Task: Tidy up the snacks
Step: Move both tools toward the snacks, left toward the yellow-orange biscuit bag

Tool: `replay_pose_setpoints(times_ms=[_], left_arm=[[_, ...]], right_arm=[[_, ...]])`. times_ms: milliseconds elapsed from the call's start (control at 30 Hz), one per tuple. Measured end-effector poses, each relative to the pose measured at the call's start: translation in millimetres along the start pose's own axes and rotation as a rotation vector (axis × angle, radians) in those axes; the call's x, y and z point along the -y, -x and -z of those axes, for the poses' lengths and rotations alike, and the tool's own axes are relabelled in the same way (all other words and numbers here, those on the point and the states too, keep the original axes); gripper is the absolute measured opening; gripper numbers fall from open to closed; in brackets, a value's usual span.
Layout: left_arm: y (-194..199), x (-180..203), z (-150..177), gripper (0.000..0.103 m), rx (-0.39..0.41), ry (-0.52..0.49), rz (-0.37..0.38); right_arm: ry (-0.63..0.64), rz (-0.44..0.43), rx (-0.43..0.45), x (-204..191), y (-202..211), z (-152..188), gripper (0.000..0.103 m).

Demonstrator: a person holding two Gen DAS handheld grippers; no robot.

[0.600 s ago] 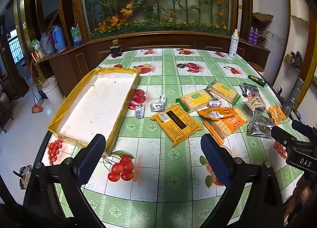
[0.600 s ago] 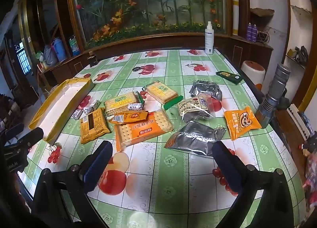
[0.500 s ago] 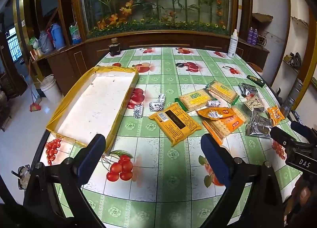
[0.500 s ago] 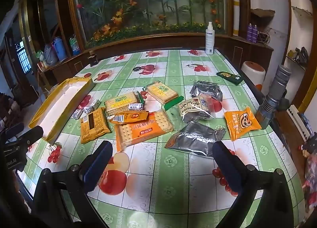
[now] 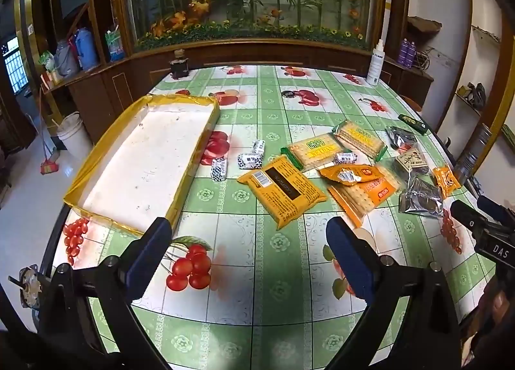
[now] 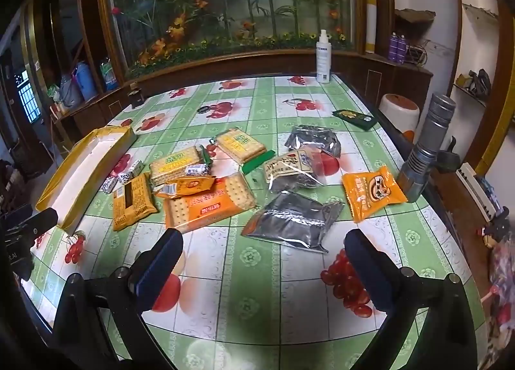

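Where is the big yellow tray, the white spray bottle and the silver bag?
Tray (image 5: 206, 132), left wrist view, on its right yellow wall.
Spray bottle (image 6: 323, 59), right wrist view, on the middle of its white body.
Silver bag (image 6: 294, 222), right wrist view, on its flat middle.

Both wrist cameras look steeply down toward twelve o'clock over the table (image 5: 257, 273), sharing the tray (image 5: 77, 196) (image 6: 48, 199) and snack spread; the right one sits nearer the silver packet (image 6: 293, 222).
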State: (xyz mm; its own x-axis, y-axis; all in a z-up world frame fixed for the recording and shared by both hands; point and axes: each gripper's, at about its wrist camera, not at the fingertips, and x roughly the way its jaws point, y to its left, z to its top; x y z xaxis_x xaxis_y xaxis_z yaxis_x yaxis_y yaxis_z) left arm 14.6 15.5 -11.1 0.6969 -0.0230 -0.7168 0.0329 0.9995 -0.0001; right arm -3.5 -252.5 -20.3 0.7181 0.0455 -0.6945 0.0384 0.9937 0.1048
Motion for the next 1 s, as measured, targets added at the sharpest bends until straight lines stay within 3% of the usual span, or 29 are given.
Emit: replay_pose_setpoints(times_ms=[233, 800, 1000], left_arm=[[-18.9, 0.0, 3.1, 0.098, -0.061, 0.029, 0.080], [-78.2, 12.7, -4.8, 0.098, -0.189, 0.099, 0.088], [-100.1, 7.8, -11.9, 0.098, -0.233, 0.153, 0.069]], right_arm=[[-0.014, 0.008, -0.018, 12.3, -7.0, 6.1, 0.102], [-0.047, 0.013, -0.077, 37.2, -36.7, 11.3, 0.102], [0.080, -0.118, -0.076, 32.5, -54.6, -6.2, 0.102]])
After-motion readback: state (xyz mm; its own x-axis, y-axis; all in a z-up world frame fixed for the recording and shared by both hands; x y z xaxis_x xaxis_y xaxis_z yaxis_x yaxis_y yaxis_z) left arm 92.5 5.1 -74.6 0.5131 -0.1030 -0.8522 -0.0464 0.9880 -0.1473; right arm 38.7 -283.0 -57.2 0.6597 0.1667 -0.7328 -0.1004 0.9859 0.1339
